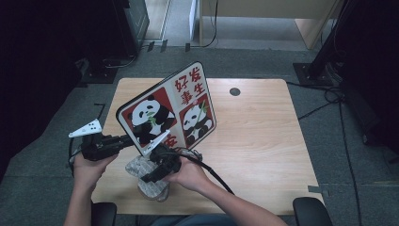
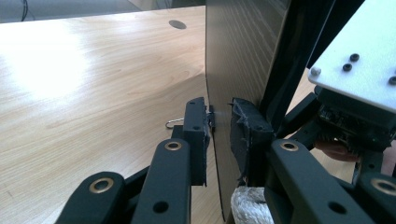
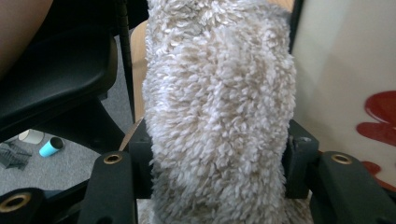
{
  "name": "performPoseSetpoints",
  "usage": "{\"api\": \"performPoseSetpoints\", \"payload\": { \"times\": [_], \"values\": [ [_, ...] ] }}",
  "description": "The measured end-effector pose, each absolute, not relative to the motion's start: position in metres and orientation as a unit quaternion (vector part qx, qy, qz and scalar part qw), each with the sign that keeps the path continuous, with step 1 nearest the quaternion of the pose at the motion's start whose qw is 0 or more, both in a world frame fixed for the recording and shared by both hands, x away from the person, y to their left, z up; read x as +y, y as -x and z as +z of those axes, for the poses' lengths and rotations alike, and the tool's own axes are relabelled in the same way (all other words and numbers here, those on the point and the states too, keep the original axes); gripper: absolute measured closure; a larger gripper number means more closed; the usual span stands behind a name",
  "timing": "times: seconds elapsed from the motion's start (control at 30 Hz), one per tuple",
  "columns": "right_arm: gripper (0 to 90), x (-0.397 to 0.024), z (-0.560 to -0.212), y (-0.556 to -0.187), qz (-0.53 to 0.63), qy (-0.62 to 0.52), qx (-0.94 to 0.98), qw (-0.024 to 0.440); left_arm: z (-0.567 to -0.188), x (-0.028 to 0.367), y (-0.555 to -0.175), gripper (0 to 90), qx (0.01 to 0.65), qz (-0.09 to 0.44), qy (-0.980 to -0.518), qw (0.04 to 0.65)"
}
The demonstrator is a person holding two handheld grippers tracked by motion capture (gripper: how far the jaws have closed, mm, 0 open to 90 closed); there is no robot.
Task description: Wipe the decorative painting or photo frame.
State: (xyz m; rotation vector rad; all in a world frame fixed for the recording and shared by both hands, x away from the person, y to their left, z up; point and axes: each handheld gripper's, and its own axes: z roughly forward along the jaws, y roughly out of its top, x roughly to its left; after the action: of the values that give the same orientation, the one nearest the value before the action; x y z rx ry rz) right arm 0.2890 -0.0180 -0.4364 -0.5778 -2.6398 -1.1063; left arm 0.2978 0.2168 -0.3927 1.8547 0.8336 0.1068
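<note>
A stiff board (image 1: 169,110) printed with pandas and red characters stands tilted above the wooden table (image 1: 259,141). My left gripper (image 1: 131,140) is shut on its lower left edge. In the left gripper view the thin board (image 2: 243,51) sits pinched between the two pads of that gripper (image 2: 218,126). A fluffy beige cloth (image 1: 153,190) lies at the table's near edge below the board. My right gripper (image 1: 149,178) is shut on it. The cloth (image 3: 219,93) bulges up between the jaws of the right gripper (image 3: 219,158), and the board's printed face (image 3: 345,70) stands just to the right.
A round cable hole (image 1: 235,92) marks the table's far side. Black chair armrests (image 1: 310,209) flank the person. In the right gripper view a black chair part (image 3: 56,74) and a blue roll on the floor (image 3: 51,146) lie beyond the table edge. A small wire hook (image 2: 173,122) lies by the left jaw.
</note>
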Motion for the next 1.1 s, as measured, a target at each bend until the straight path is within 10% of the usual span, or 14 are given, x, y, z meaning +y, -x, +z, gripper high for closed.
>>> {"api": "performPoseSetpoints", "payload": {
  "times": [1.1],
  "values": [
    [45.2,-0.015,-0.403,-0.298,-0.368,0.202,-0.901,0.112,-0.393,0.216,-0.298,75.7,0.349,0.047,-0.78,0.518]
  ]
}}
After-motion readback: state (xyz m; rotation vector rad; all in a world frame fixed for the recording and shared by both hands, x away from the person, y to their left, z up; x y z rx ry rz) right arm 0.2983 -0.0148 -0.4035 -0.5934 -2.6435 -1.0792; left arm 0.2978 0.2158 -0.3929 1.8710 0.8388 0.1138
